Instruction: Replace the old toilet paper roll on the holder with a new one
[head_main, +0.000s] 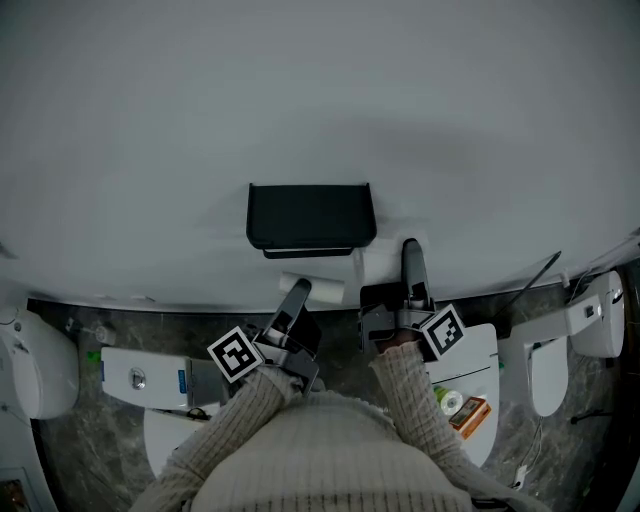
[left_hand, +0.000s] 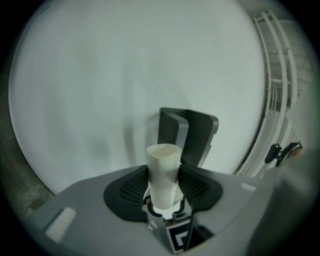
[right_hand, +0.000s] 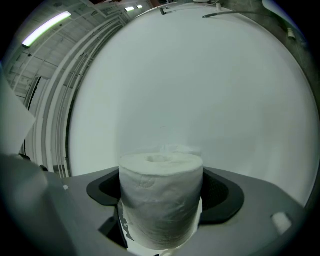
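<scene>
The black holder (head_main: 310, 215) is fixed to the pale wall (head_main: 320, 90) and looks bare, so the old roll seems already off; the left gripper (head_main: 296, 295) sits just below the holder, its jaws closed on the empty cardboard tube (left_hand: 164, 175), which stands on end between them with the holder right behind it in the left gripper view; the right gripper (head_main: 411, 255) is just below the holder's right end, its jaws spread wide around the new roll (right_hand: 161, 200) and clamped on its soft sides, the roll's core facing up in the right gripper view; the step in hand appears to be fitting the new roll; to do it well, I would take the tube down and away from the holder first, so that the left gripper does not block the approach; then turn the right gripper until the roll's core lines up with the holder's bar, whose free end I cannot make out from here; slide it on gently, squeezing no harder than needed, since the paper will dent and the core could go oval; release only once the roll hangs on the holder by itself.
</scene>
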